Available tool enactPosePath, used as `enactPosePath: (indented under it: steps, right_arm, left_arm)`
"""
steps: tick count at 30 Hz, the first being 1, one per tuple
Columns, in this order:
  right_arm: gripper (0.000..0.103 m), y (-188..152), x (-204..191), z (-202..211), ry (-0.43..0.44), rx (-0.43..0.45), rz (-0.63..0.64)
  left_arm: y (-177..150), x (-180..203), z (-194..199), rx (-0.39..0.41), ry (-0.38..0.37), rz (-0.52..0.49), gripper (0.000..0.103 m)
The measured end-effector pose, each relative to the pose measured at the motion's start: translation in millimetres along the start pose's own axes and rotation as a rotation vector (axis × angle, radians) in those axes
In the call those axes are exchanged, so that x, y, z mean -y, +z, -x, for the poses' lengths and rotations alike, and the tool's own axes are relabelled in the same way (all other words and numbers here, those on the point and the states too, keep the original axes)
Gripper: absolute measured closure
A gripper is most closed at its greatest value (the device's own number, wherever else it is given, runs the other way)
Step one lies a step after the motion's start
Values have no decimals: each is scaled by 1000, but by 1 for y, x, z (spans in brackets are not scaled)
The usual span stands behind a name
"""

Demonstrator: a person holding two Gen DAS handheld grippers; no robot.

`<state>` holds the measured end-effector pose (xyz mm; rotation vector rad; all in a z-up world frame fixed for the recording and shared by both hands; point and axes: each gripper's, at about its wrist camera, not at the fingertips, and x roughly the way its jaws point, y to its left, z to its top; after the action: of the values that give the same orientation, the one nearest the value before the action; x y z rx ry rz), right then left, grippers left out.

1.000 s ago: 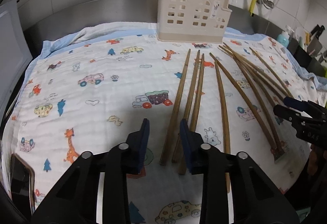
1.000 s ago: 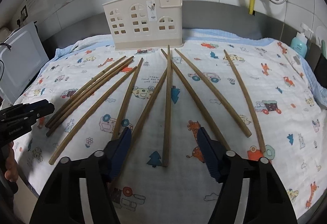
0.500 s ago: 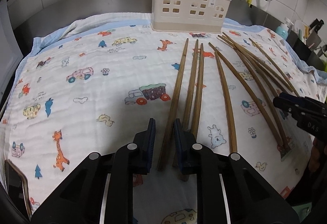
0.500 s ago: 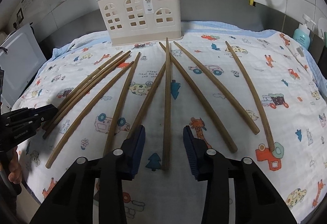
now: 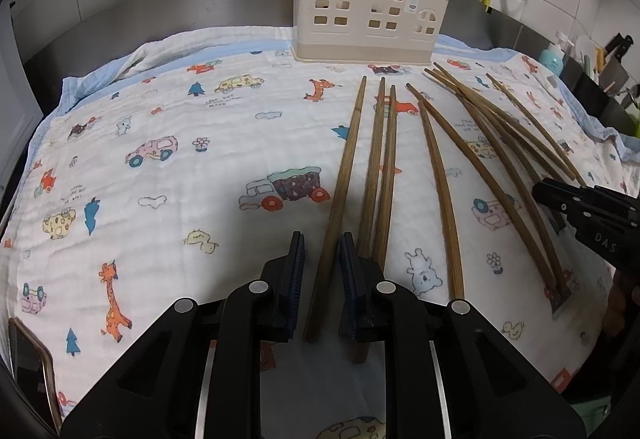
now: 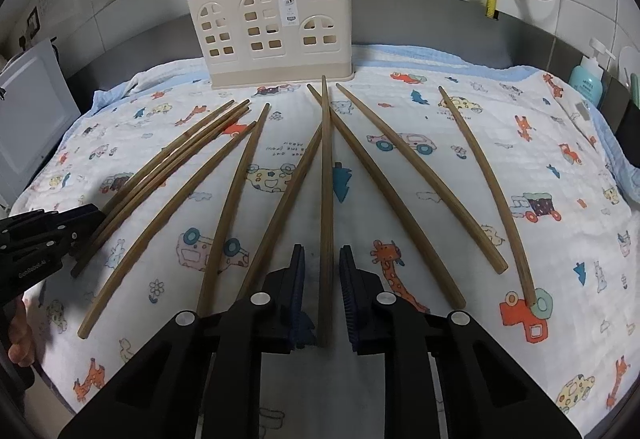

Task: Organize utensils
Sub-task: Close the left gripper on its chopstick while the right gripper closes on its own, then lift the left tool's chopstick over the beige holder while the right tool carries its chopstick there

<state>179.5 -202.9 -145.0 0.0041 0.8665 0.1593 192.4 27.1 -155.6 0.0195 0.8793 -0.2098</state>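
Observation:
Several long brown chopsticks lie fanned on a cartoon-print cloth (image 5: 180, 179) (image 6: 540, 159). A cream holder (image 5: 368, 7) (image 6: 272, 35) with window cut-outs stands at the back. My left gripper (image 5: 321, 239) straddles the leftmost chopstick (image 5: 344, 175) near its close end. Its jaws are narrow, and cloth still shows between the left pad and the stick. My right gripper (image 6: 322, 251) straddles a middle chopstick (image 6: 326, 167). Its jaws are closing, with thin gaps on both sides. Each gripper also shows in the other's view: right gripper (image 5: 560, 199), left gripper (image 6: 80, 219).
A steel back ledge and tiled wall rise behind the holder. A teal soap bottle (image 6: 586, 79) and a knife rack (image 5: 612, 59) stand at the right. A white appliance (image 6: 28, 111) is at the left. A hand (image 6: 18, 335) shows at the lower left.
Both grippers' jaws have narrowed around a chopstick, the right from wide apart to a slim gap. Both views have edged slightly closer to the cloth.

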Motion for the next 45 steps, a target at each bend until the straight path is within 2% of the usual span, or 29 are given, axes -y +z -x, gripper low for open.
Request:
enactPosePath:
  steps: [6, 9, 13, 17, 24, 32, 38, 45]
  right_arm:
    - [96, 0, 1, 0, -13, 9, 7]
    - [96, 0, 1, 1, -10, 13, 5]
    - [96, 2, 2, 9, -12, 33, 3]
    - [96, 6, 2, 24, -7, 69, 4]
    - [96, 23, 3, 63, -8, 163, 20]
    - [97, 50, 3, 103, 18, 254, 55]
    - [97, 72, 0, 119, 63, 275, 103]
    - [97, 110, 3, 129, 124, 270, 136]
  left_arm:
    - [3, 11, -4, -13, 47, -55, 87]
    - [7, 9, -5, -21, 52, -34, 92]
    - [8, 15, -6, -26, 77, -52, 94]
    - [10, 12, -2, -26, 52, -24, 97]
    - [21, 13, 31, 52, -32, 6, 97]
    - [31, 17, 70, 168, -85, 27, 97]
    - [41, 22, 85, 204, -88, -4, 98]
    - [68, 25, 97, 229, -87, -26, 98]
